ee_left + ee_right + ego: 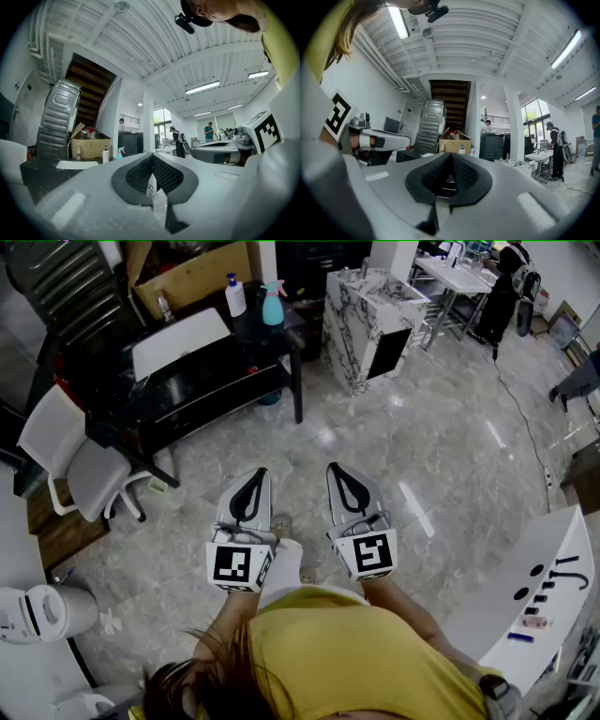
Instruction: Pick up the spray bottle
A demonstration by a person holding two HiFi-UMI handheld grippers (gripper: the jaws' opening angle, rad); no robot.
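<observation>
The spray bottle (273,304) is teal with a pink trigger head. It stands upright on the far side of a black table (187,381), next to a white pump bottle (235,296). My left gripper (257,476) and right gripper (337,471) are held side by side over the floor, well short of the table, both shut and empty. In the left gripper view the spray bottle (120,152) shows small and distant, left of the closed left gripper (152,157). In the right gripper view the spray bottle (474,152) sits just right of the right gripper (450,157).
A cardboard box (197,273) stands behind the bottles. A white office chair (84,465) is left of the table, and a marble-patterned cabinet (375,320) is to its right. A white counter (553,577) curves along the right. A person with a backpack (506,287) stands far off.
</observation>
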